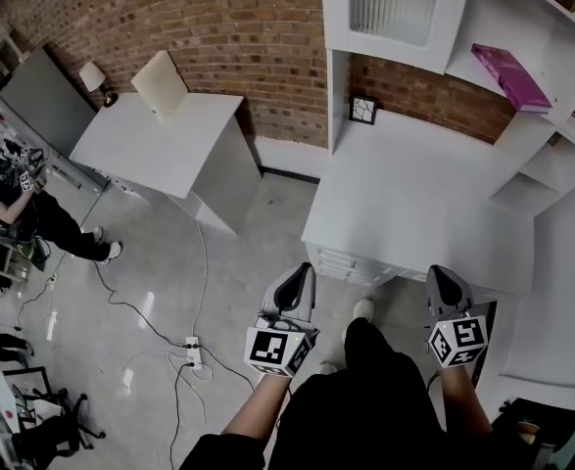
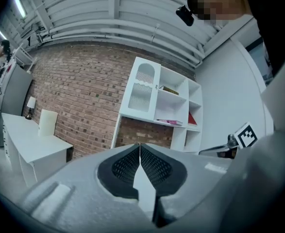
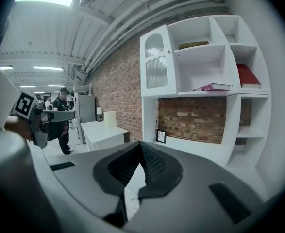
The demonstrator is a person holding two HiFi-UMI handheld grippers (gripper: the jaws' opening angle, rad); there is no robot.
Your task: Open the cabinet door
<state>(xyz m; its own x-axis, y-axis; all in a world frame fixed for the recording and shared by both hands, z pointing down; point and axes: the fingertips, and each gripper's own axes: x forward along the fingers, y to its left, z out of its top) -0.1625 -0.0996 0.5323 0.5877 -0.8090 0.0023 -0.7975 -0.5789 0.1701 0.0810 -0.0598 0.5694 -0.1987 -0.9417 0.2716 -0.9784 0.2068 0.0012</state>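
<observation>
Brick wall (image 1: 218, 27) behind white desk (image 1: 414, 194); cabinet door (image 3: 156, 67) closed.

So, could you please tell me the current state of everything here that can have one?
cabinet door: closed.
left tool: shut, holding nothing.
right tool: shut, holding nothing.
pink book: lying flat.
picture frame: standing upright.
</observation>
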